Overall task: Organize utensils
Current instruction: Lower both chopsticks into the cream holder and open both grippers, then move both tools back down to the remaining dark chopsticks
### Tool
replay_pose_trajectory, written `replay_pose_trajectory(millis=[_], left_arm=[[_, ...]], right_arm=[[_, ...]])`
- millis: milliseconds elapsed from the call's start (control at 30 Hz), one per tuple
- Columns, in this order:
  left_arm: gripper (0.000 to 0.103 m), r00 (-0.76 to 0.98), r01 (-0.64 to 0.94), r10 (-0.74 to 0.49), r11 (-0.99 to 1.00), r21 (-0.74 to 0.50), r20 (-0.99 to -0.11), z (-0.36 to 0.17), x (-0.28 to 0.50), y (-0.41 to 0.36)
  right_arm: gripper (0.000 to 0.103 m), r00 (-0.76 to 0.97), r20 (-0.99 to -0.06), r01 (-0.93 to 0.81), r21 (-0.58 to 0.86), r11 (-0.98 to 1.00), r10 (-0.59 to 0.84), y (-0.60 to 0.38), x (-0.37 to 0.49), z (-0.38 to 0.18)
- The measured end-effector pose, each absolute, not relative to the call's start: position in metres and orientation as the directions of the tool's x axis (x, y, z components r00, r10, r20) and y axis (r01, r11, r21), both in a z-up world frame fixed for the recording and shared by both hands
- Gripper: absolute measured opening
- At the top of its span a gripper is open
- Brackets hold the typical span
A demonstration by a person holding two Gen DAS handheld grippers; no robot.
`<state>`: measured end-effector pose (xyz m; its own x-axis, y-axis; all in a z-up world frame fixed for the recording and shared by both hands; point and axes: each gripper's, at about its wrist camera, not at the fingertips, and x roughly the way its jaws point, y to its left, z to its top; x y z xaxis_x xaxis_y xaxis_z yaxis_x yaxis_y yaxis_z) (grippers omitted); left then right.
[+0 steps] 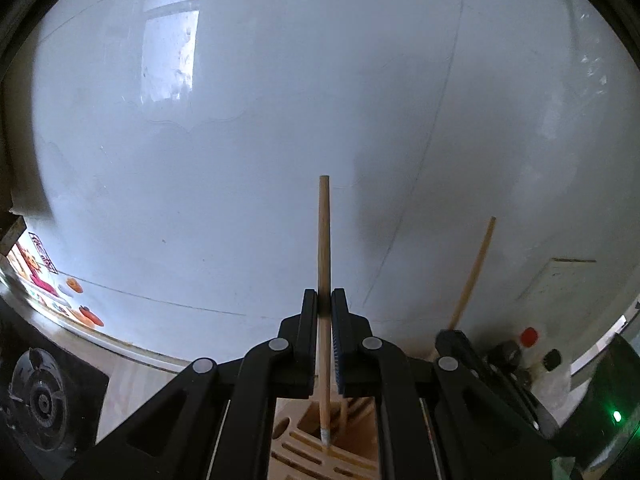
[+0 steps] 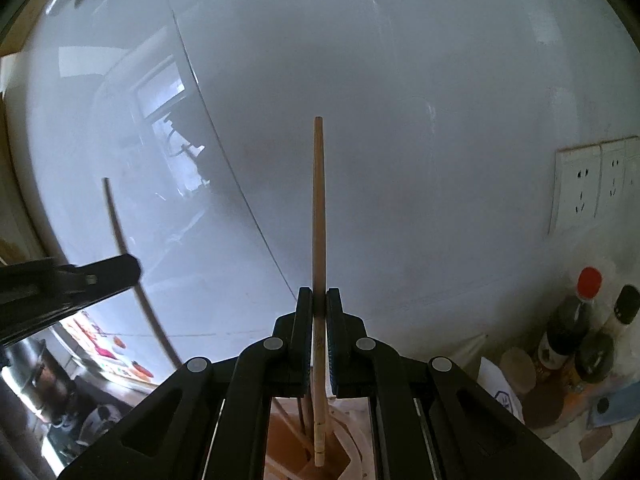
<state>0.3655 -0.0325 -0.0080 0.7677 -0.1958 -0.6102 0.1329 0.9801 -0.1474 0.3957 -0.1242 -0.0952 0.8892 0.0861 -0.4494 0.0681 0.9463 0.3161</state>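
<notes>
No legible txt anywhere; stickers (image 1: 48,280) on the wall & bottle labels (image 2: 550,354) too blurry.

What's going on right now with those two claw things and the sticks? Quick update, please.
Left gripper shut on a chopstick. Right gripper shut on another chopstick. Wooden holder below. Nothing in the way.

Left tongs (image 1: 324,304) clamping wooden chopstick (image 1: 324,240), slotted wooden holder (image 1: 312,448) below

The left black two-finger gripper (image 1: 324,300) has its jaws clamped together, fingers reaching upward in its view. The right black two-finger gripper (image 2: 319,298) is likewise pinched closed, close alongside.
</notes>
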Motion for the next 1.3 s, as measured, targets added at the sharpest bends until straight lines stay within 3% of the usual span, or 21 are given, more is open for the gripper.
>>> replay_pose_trajectory(millis=[433, 700, 767, 800, 833, 900, 1000, 1033, 1067, 1300], left_arm=[[0.004, 0.772, 0.149, -0.209, 0.978, -0.149, -0.601, -0.008, 0.372, -0.032], [0.010, 0.695, 0.162, -0.219, 0.976, -0.147, -0.685, -0.017, 0.369, -0.031], [0.018, 0.691, 0.159, -0.204, 0.979, -0.130, -0.693, -0.013, 0.360, -0.028], [0.034, 0.700, 0.153, -0.195, 0.981, -0.122, -0.687, -0.011, 0.355, -0.025], [0.061, 0.714, 0.134, -0.173, 0.985, -0.110, -0.679, -0.008, 0.346, -0.020], [0.087, 0.733, 0.096, -0.146, 0.989, -0.110, -0.664, -0.005, 0.331, -0.010], [0.090, 0.730, 0.051, -0.101, 0.994, -0.093, -0.676, -0.011, 0.305, 0.003], [0.100, 0.723, 0.039, -0.086, 0.996, -0.084, -0.685, -0.015, 0.301, 0.005], [0.103, 0.714, 0.022, -0.065, 0.997, -0.071, -0.697, -0.021, 0.294, 0.007], [0.103, 0.622, -0.032, 0.009, 0.999, -0.013, -0.783, -0.077, 0.250, 0.012]], right_arm=[[0.007, 0.902, -0.428, 0.069, 0.280, 0.957, 0.060, -0.115, 0.387, -0.110], [0.007, 0.886, -0.458, 0.048, 0.263, 0.964, 0.080, -0.110, 0.386, -0.121], [0.011, 0.862, -0.496, 0.036, 0.272, 0.962, 0.108, -0.111, 0.388, -0.125], [0.022, 0.852, -0.510, 0.033, 0.282, 0.959, 0.120, -0.114, 0.386, -0.126], [0.036, 0.850, -0.511, 0.031, 0.290, 0.956, 0.127, -0.116, 0.382, -0.124], [0.046, 0.852, -0.506, 0.038, 0.313, 0.949, 0.132, -0.124, 0.373, -0.121], [0.050, 0.843, -0.530, 0.087, 0.309, 0.947, 0.096, -0.139, 0.354, -0.113], [0.054, 0.836, -0.542, 0.105, 0.307, 0.946, 0.084, -0.143, 0.349, -0.113], [0.054, 0.824, -0.563, 0.135, 0.303, 0.944, 0.063, -0.149, 0.342, -0.114], [0.070, 0.743, -0.669, 0.275, 0.296, 0.915, -0.007, -0.191, 0.283, -0.141]])
